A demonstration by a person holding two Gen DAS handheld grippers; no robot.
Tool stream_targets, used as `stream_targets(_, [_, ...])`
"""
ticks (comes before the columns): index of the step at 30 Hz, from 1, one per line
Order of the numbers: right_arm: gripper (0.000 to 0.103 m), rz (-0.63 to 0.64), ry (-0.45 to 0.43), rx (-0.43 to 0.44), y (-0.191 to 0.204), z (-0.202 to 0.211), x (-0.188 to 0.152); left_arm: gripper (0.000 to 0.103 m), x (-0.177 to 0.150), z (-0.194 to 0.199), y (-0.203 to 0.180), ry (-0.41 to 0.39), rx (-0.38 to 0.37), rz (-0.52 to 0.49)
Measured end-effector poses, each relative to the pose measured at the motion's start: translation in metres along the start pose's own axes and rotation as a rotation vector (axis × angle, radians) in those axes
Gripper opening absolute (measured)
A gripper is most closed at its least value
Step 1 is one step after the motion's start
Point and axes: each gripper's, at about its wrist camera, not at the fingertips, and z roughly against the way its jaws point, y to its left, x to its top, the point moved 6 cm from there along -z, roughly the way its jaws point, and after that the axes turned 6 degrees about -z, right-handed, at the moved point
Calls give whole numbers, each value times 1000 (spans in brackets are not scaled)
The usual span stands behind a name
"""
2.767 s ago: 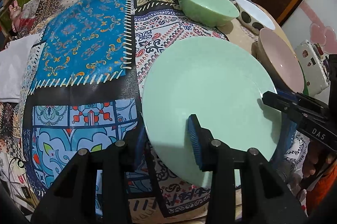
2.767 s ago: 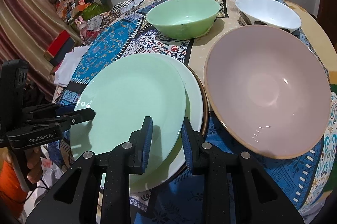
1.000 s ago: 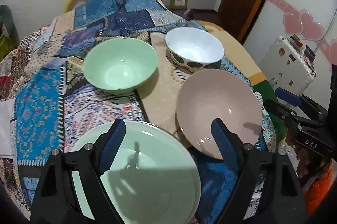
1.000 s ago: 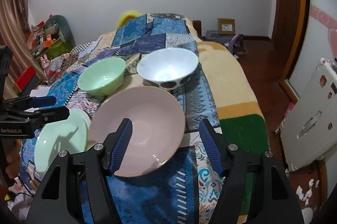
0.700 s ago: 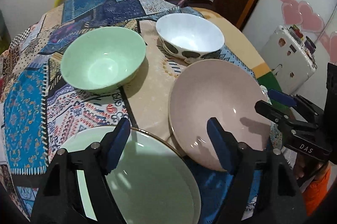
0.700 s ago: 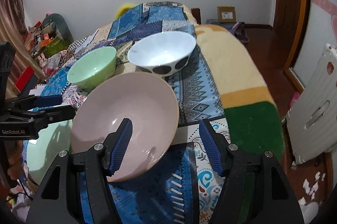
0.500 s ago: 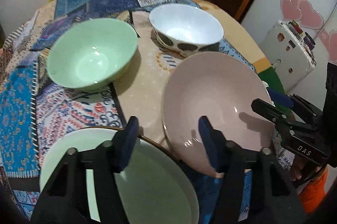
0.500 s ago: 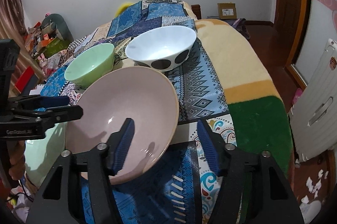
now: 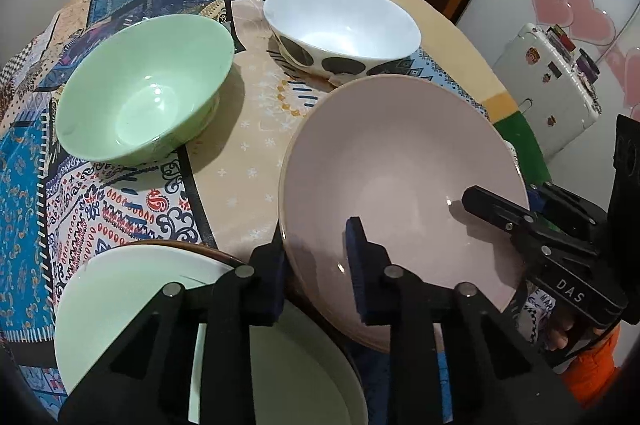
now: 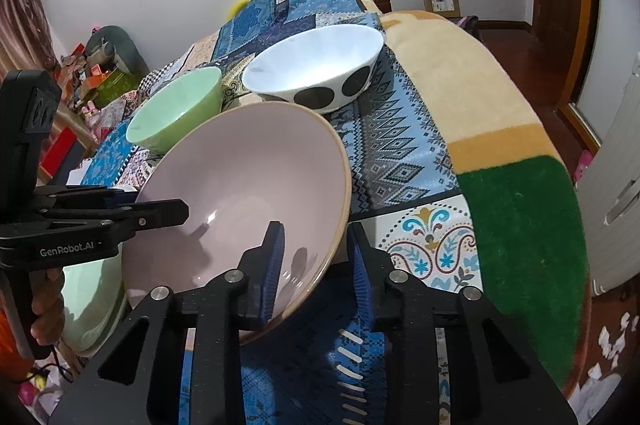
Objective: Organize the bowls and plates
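Since the earlier pictures both grippers have come down from above the table onto the big pink bowl, and their jaws have just been closing, each with the bowl's rim between them. The left gripper now straddles the bowl's left rim, one pad outside the wall and one inside; the right gripper does the same on the near right rim. Both stand narrow, and the pads look to be against the wall, so I read each as clamped on the bowl, which appears to sit on the patterned cloth.

Nearest the left camera lies the stack of pale green plates, just beside the pink bowl. Further back stand the green bowl and the white spotted bowl, apart from each other and empty.

The step in hand seems to be the two-handed pick-up of the pink bowl. The next move calls for lifting both sides evenly, keeping it level, clearing the plates' edge, then gathering the bowls together.
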Motion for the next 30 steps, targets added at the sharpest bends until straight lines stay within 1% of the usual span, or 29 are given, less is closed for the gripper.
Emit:
stream_targets(2, [24, 1, 3, 7, 1, -1, -1, 27, 0, 2, -1, -11, -8, -7])
stream_targets(7, [24, 28, -2, -29, 5, -1, -2, 27, -2, 3, -3, -11, 7, -17])
stream_targets(15, [24, 16, 9, -26, 9, 5, -2, 27, -4, 17, -4, -27, 7, 1])
stream_targets(30, [24, 57, -44, -25, 42, 38, 4, 27, -18, 77, -3, -120, 12, 32])
